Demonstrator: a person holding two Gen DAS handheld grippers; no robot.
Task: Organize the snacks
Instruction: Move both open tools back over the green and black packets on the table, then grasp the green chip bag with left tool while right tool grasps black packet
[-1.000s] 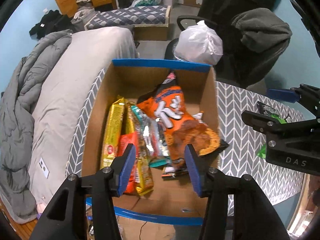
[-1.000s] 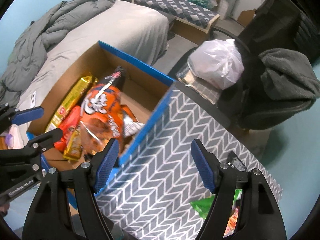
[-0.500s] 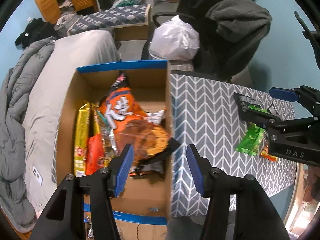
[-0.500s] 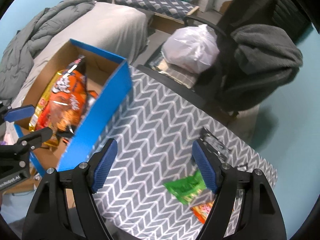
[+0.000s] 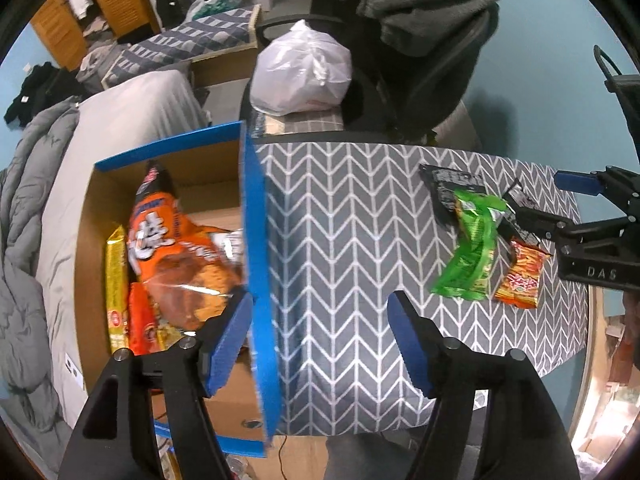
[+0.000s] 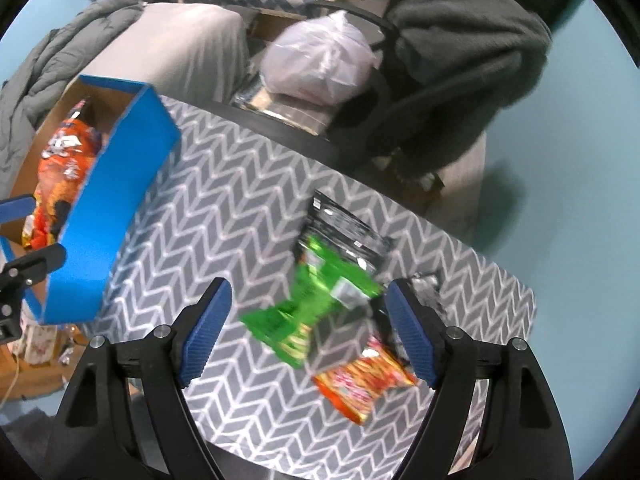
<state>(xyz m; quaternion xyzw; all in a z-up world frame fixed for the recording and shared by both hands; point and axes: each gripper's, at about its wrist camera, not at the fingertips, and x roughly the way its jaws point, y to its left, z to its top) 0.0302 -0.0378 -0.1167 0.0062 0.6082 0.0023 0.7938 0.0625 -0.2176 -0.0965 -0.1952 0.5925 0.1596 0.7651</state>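
Lying flat, the green snack packet point(image 6: 316, 304) runs diagonally between the right tool's point(image 6: 308, 334) fingers.

A green packet point(image 6: 316, 300) lies crumpled on the table point(image 6: 224, 216), overlapping a black one point(image 6: 348, 232). An orange packet point(image 6: 360, 380) lies just beside. The box point(image 5: 256, 264) holds more snacks point(image 5: 176, 248).

right gripper point(image 5: 600, 272) — "DAS" | snack packets — print unreadable
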